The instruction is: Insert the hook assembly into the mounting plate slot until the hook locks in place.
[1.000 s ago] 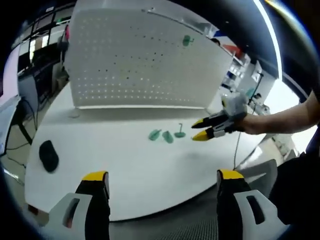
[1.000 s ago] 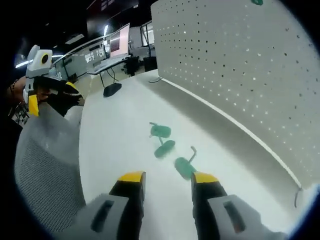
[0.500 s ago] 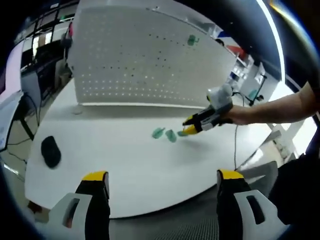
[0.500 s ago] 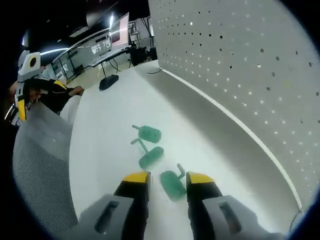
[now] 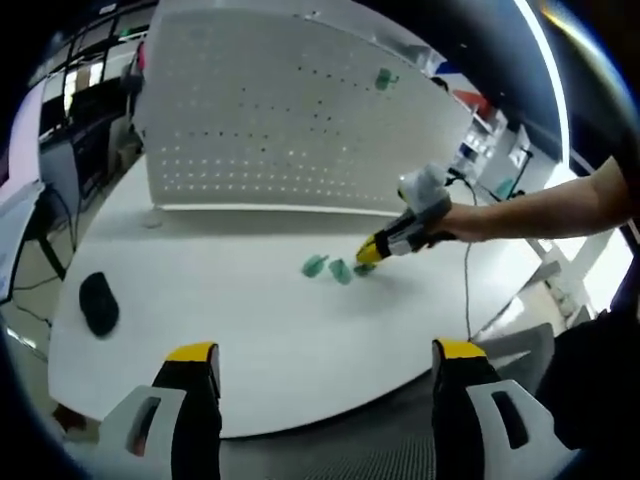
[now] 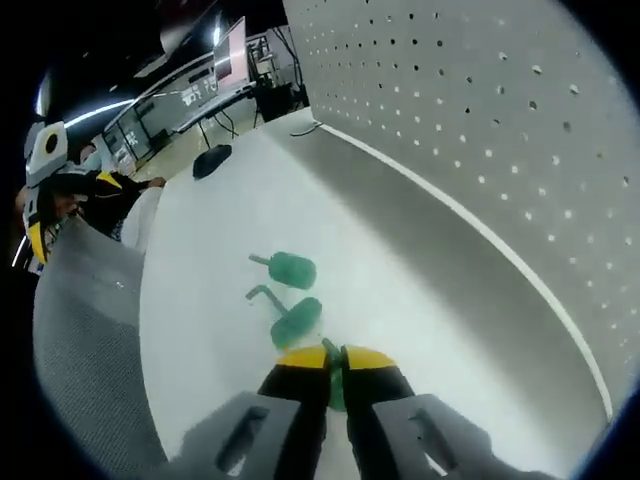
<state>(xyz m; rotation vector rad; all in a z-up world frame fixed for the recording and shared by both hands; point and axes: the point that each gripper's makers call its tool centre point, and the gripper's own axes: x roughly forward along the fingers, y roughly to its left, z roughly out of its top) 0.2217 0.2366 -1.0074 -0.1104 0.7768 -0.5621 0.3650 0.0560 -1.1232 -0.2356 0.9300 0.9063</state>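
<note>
Setting: white rounded desk [image 5: 250, 330] stood in an open office, with a white perforated pegboard panel [image 5: 290, 110] upright along its far side and a grey mesh chair back [image 6: 85, 350] at the near edge.

Change: the right tool [image 6: 333, 358] had dropped from above the parts to the desk top within the last second, and its yellow-tipped jaws had gone from apart to pressed almost together around the nearest green plastic hook piece [image 6: 334, 385].

Meaning: this looked like the pick-up being completed (the hook seemed pinched, though most of it was hidden between the jaws), so lifting and carrying to the panel was probably next.

Other parts: two more green hook pieces [image 6: 288, 269] lay just beyond the pinched one, close together but apart from it; another green hook [image 5: 383, 79] already sat high on the panel.

Left tool: left tool [image 5: 325, 352] hung spread and empty over the near desk edge, well apart from the parts.

Edges: the parts lay mid-desk, away from the rim; a black computer mouse [image 5: 98, 304] sat far off to one side.

Open room: bare desk between the parts and the panel left a free path upward and forward.
</note>
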